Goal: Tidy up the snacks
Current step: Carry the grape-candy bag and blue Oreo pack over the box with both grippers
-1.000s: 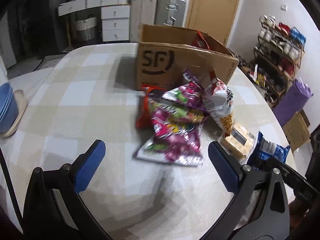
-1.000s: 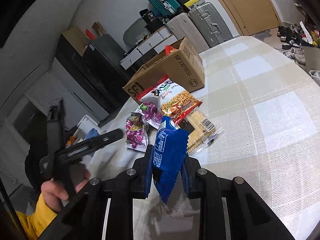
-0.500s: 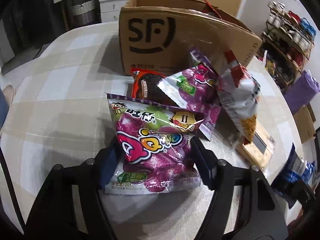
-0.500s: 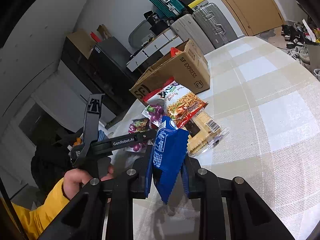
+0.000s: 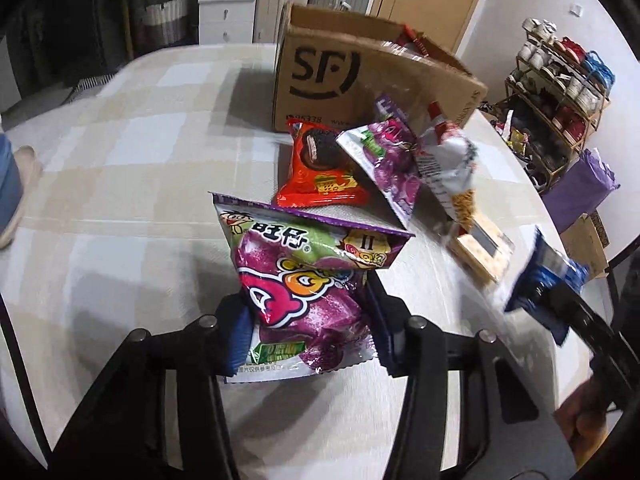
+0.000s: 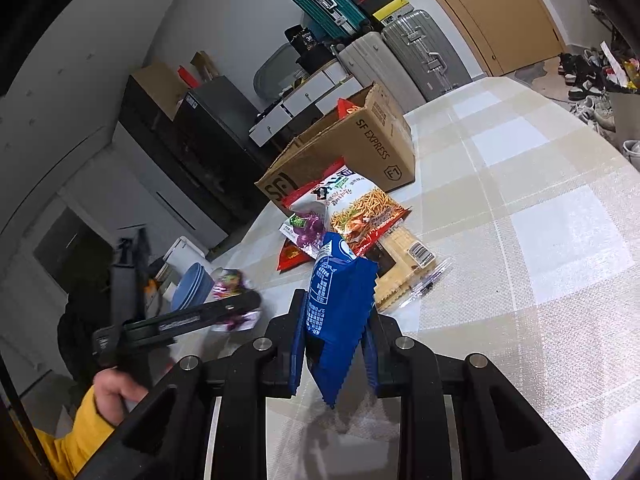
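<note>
The left tool (image 5: 306,320), its jaws having just been closing, now clamps its blue pads on the lower half of a shiny purple candy bag with cartoon lettering (image 5: 304,280), lifted above the checked beige-and-white worktop (image 5: 120,152). The right tool (image 6: 334,344) is shut tight on a crinkled blue foil snack packet (image 6: 340,312), which hangs upright between its pads (its serrated bottom edge clear of the cloth). Behind the purple bag, the remaining snacks lie in a loose heap towards the far edge of the worktop: a flat red wrapper picturing a chocolate pie (image 5: 320,172), a second purple candy bag (image 5: 390,160) leaning on it, a white-and-red bag of fried noodle sticks (image 6: 360,208) and a clear-wrapped pack of pale crackers (image 6: 404,268). Just beyond the heap stands an open brown cardboard box printed "SF" (image 5: 324,76), touching or nearly touching the snacks. A hand (image 6: 116,392) in a yellow sleeve (image 6: 76,440) grips the left tool's handle. Blue bowls (image 6: 194,288) sit stacked at the worktop's left edge.
</note>
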The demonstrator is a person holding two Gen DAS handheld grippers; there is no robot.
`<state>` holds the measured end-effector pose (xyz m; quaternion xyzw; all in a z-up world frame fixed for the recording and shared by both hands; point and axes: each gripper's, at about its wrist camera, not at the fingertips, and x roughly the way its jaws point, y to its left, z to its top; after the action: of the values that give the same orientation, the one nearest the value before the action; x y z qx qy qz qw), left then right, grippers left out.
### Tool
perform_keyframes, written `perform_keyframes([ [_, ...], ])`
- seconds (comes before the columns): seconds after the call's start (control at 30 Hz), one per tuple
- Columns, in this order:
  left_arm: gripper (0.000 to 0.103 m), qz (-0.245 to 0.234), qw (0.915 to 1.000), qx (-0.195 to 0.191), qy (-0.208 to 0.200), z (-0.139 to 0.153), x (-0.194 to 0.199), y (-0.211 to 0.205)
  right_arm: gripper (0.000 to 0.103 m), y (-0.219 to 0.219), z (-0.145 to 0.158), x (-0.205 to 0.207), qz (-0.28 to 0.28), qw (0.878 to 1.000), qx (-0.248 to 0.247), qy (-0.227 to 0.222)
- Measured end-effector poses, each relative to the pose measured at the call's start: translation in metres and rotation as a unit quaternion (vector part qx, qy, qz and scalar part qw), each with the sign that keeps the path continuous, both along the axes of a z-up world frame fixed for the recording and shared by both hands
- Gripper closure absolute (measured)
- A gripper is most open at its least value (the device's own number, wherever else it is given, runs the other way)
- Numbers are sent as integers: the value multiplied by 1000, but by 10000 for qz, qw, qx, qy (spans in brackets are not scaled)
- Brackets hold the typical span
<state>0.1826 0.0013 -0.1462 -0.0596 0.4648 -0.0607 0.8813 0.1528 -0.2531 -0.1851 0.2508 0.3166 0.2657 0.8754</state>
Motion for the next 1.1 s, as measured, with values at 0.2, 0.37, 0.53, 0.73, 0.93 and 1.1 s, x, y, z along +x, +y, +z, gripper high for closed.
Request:
perform_keyframes([
  [0.2, 57, -135, 9992, 84, -359, 30, -38, 0, 79, 3, 9, -11, -44, 10000, -19, -29],
  [0.37, 57, -241, 9982, 66, -546, 49, -67, 0, 79, 7, 27, -25, -63, 9998, -93, -158],
  [0.53, 57, -244, 9975, -66, -654, 59, -89, 12, 79, 13, 44, -39, -39, 9993, -196, -314],
  [0.73, 57, -227, 9964, -161, -796, 69, -112, 24, 79, 22, 64, -54, 27, 9986, -282, -440],
  [0.93, 57, -232, 9957, -232, -862, 72, -126, 32, 79, 32, 74, -62, 76, 9981, -359, -501],
  [1.1, 57, -262, 9953, -260, -896, 74, -133, 33, 79, 36, 78, -63, 113, 9980, -358, -518],
])
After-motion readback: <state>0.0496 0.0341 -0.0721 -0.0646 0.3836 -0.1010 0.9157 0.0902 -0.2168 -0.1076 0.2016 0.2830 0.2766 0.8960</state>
